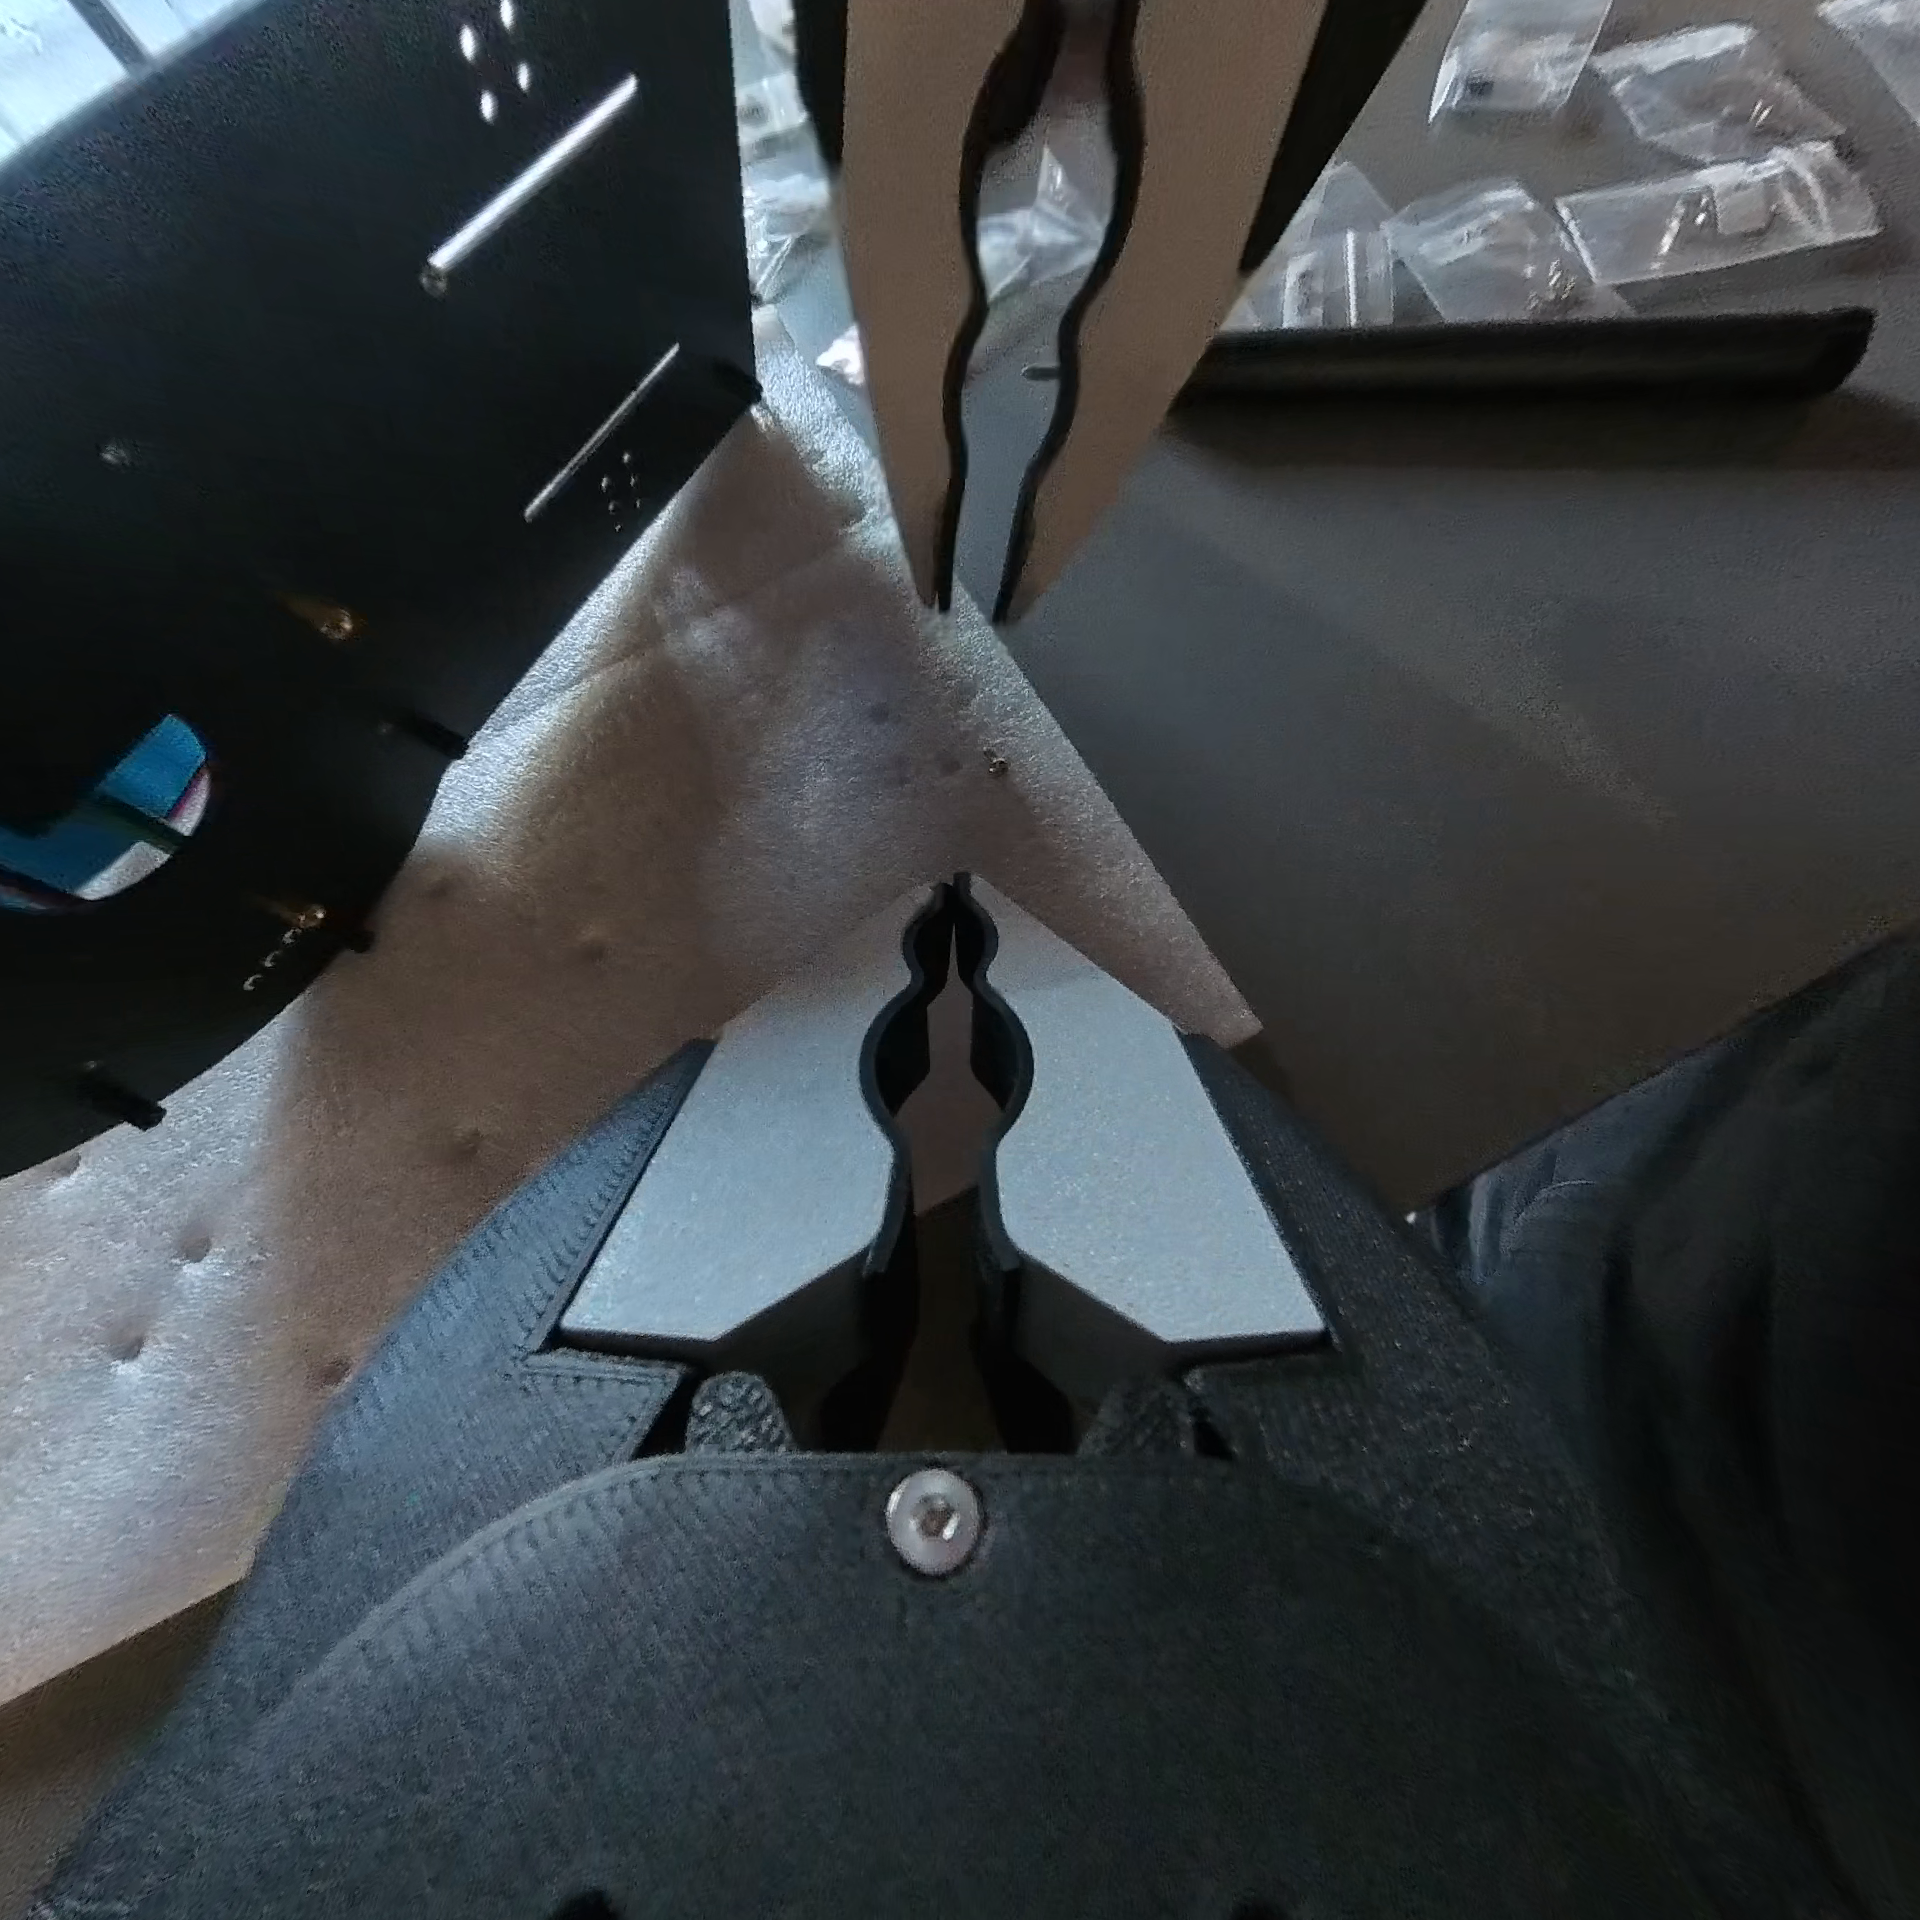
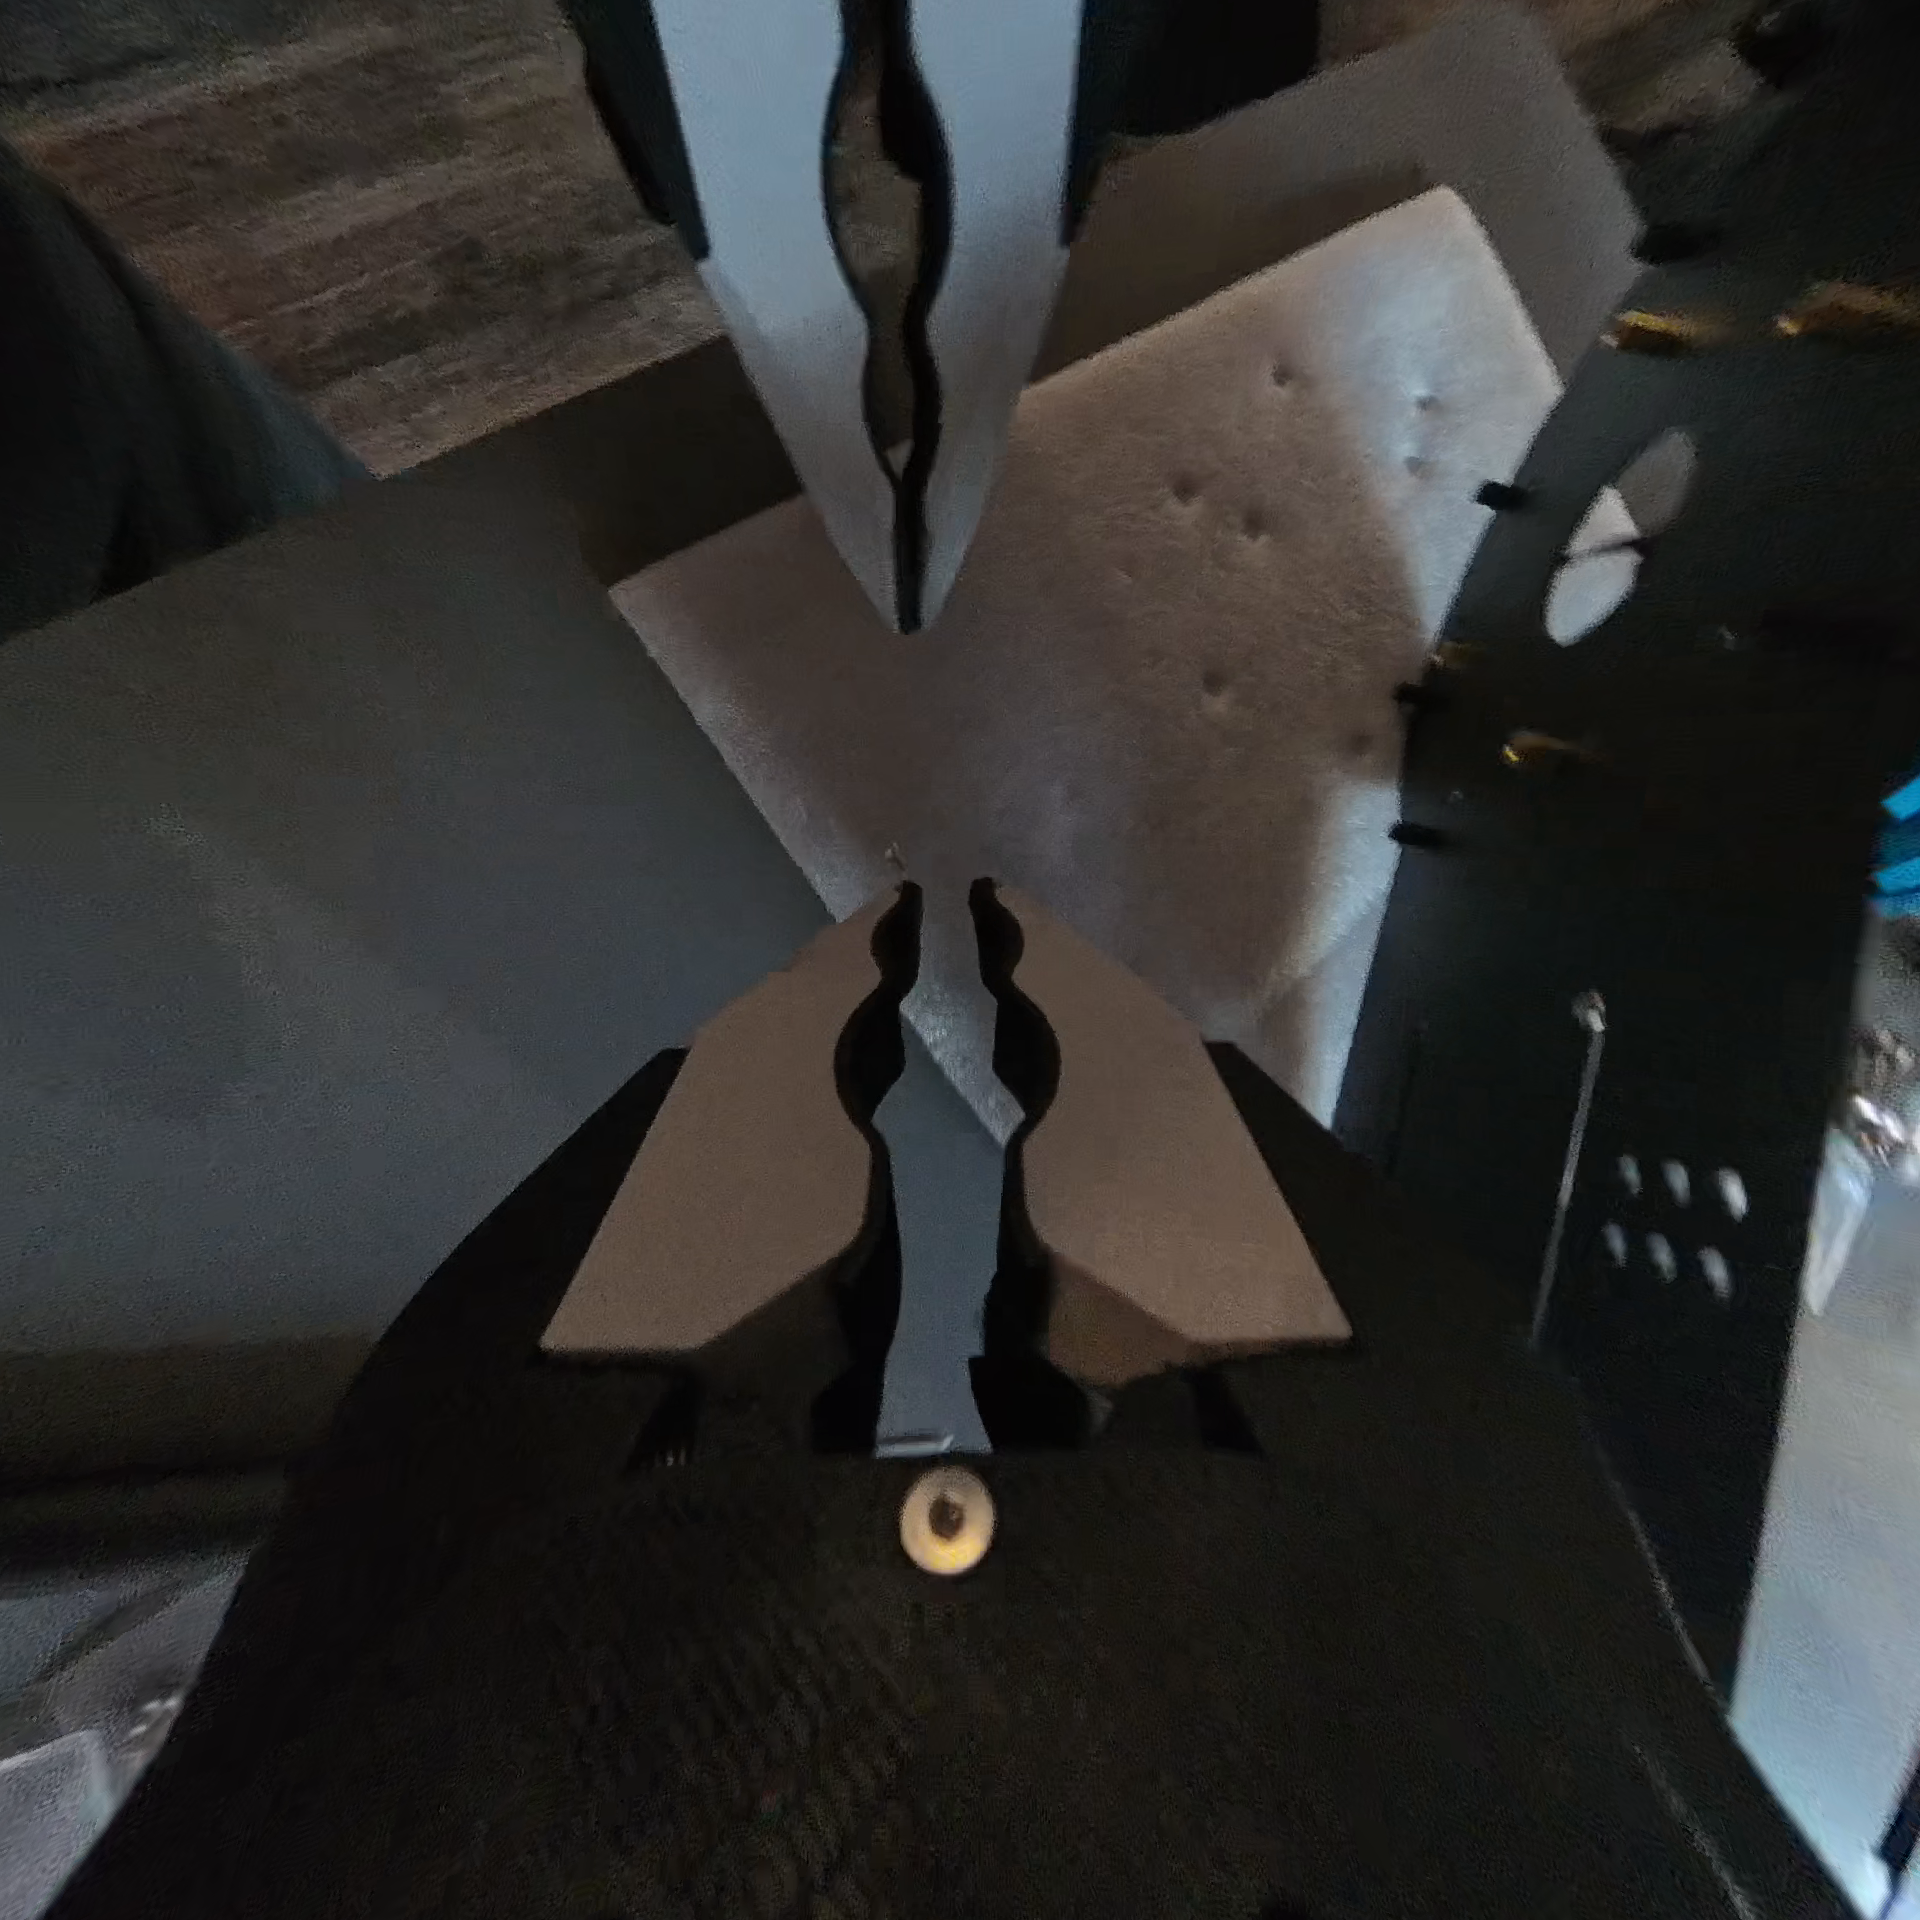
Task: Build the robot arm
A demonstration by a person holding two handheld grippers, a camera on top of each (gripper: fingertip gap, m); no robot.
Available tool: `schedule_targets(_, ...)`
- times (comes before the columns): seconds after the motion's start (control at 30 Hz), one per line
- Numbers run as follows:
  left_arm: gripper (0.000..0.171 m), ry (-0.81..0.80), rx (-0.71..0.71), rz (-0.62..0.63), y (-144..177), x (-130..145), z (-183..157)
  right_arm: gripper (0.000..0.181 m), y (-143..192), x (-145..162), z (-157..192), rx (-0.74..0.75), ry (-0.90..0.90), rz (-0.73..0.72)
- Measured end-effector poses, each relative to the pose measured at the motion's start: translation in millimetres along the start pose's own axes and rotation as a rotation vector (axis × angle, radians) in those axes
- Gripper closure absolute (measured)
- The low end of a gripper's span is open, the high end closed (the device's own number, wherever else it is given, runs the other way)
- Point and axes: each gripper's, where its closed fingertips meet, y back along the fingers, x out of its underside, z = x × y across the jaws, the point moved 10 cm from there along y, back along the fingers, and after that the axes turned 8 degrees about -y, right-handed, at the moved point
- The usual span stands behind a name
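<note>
Left claw [image 1: 956, 883] pinched together, empty, over foam [image 1: 727, 748] — right claw [image 2: 943, 885] slightly apart, a screw [image 2: 894, 854] just beyond its tips.

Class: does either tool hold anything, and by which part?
Nothing is held. Left tool is shut empty; right tool stands slightly open above the white foam sheet, near a small screw.
</note>
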Motion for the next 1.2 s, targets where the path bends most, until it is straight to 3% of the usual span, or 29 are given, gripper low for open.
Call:
schedule_targets(0.07, 0.171, -0.02, 0.009, 0.019, -6.8, -1.1, 0.5, 0.172, 9.6, 6.0, 6.7, 0.099, -0.101, 0.027)
schedule_targets(0.17, 0.171, -0.027, -0.01, 0.034, -11.7, -4.3, 4.3, 0.164, 12.5, 11.8, 29.7, 0.195, -0.457, 0.077)
schedule_targets(0.3, 0.171, 0.044, -0.008, -0.003, -8.8, -8.7, 8.3, 0.162, 9.0, 7.0, 66.3, 0.202, -0.757, -0.108)
schedule_targets(0.63, 0.171, 0.03, -0.009, 0.009, 17.8, 9.5, 34.2, 0.166, -13.6, -2.2, 65.0, 0.466, -1.165, -0.195)
schedule_targets(0.83, 0.171, -0.026, 0.067, -0.096, 43.9, 9.6, 72.1, 0.166, -34.0, -18.2, 65.1, 0.708, -1.305, -0.2)
schedule_targets(0.97, 0.171, -0.086, 0.199, -0.191, 47.2, 3.6, 82.8, 0.166, -43.7, -15.0, 59.9, 0.704, -1.237, -0.081)
schedule_targets(1.1, 0.171, -0.119, 0.269, -0.208, 28.4, 0.7, 71.4, 0.167, -14.6, -5.6, 68.2, 0.674, -1.172, -0.065)
schedule_targets(1.2, 0.167, -0.087, 0.285, -0.209, 11.9, -4.7, 56.0, 0.162, 9.0, 6.1, 77.3, 0.72, -1.19, 0.046)
